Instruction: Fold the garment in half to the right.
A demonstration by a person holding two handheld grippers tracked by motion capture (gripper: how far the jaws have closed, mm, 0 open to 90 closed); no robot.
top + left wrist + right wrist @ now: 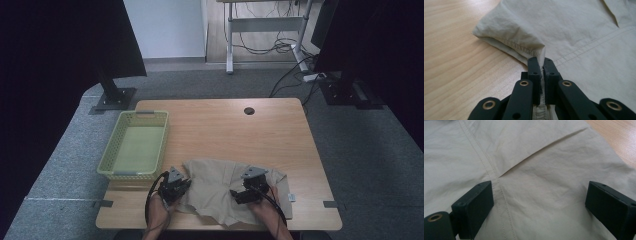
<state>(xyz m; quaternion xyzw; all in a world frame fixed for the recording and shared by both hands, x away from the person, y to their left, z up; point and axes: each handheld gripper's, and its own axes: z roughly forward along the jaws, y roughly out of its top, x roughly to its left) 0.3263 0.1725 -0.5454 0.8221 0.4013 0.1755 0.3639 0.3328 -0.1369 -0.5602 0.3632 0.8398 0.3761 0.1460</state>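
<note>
Our left gripper (pixel 541 62) pinches the beige garment (pixel 579 32) — its hem caught between the jaws. Our right gripper (pixel 539 202) is released, cloth spread between its jaws.

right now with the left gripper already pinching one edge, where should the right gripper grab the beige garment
Judging from its pose, take the beige garment at its near right hem, coming in from the person's side. It lies flat, so only an edge offers a fold to pinch, as the left gripper shows at the stitched hem. The right gripper stands open over flat cloth.
</note>
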